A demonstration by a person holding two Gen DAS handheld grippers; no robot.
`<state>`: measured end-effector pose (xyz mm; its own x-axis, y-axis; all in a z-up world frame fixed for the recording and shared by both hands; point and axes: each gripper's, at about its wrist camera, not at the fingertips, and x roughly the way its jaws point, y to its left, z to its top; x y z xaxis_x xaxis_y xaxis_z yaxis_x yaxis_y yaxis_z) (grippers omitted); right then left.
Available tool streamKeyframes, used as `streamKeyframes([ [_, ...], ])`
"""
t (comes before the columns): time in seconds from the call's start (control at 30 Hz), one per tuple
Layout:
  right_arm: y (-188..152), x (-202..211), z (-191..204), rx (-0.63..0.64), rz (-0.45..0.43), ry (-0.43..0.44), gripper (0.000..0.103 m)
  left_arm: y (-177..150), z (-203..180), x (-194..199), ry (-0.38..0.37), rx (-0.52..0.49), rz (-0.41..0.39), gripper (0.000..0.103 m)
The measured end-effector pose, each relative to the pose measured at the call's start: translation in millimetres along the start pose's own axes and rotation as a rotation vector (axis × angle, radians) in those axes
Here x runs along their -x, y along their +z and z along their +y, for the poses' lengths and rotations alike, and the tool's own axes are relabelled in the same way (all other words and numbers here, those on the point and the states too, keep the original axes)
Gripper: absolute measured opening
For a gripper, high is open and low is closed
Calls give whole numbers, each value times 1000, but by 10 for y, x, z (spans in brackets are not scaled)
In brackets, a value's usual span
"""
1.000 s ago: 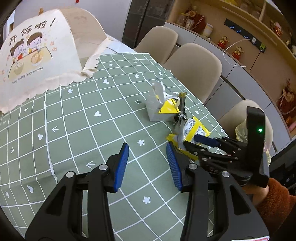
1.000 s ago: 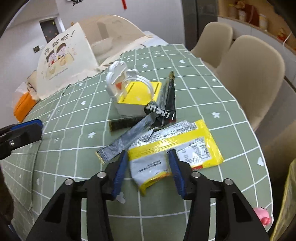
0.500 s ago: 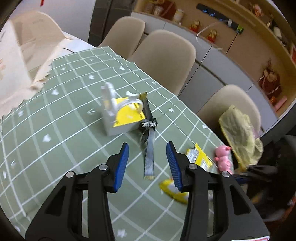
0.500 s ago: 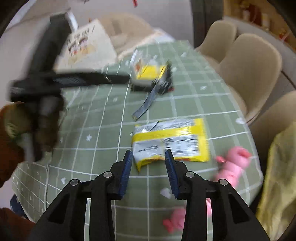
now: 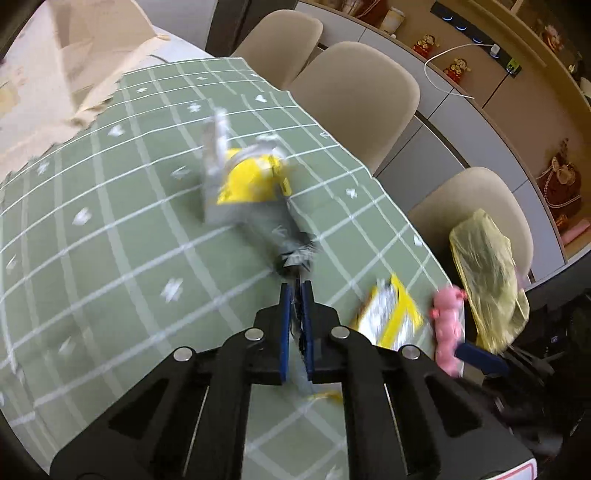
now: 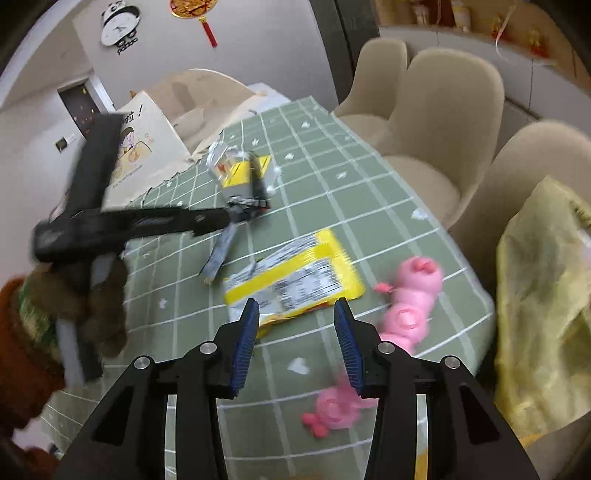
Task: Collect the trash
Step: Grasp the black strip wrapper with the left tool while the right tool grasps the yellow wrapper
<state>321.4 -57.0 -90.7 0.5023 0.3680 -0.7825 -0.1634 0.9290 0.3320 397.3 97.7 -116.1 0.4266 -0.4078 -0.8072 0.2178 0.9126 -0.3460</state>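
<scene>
The left gripper is clamped on the grey wrapper strip; the right gripper, just widened, is held empty, yellow packet at 12 o'clock.

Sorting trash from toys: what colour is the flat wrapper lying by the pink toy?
Yellow with a silver panel of black print: wrapper, clearest in the right wrist view.

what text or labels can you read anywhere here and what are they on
"啦!" on the cream cover, above its cartoon; the small line under the cartoon is too blurred to read.
Yellow wrapper: a black-on-white print panel, too small and blurred to read.
Grey strip and the dark wrapper by the yellow box: white marks, unreadable.
Panda clock on the wall: no digits legible.
Nothing else readable.
</scene>
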Motion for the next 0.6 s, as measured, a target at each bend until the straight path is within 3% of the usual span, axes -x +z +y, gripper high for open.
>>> streamKeyframes([
  [0.17,12,-273,-3,-117,46,-33,40,-342,275,275,5,73,14,6],
  [0.3,135,-510,-18,-126,65,-81,40,-556,450,362,23,100,22,6],
  [0.47,364,-702,-8,-104,35,-71,46,-693,483,424,3,104,30,6],
  [0.6,494,-611,88,-66,-56,-131,46,-745,468,531,10,89,7,6],
])
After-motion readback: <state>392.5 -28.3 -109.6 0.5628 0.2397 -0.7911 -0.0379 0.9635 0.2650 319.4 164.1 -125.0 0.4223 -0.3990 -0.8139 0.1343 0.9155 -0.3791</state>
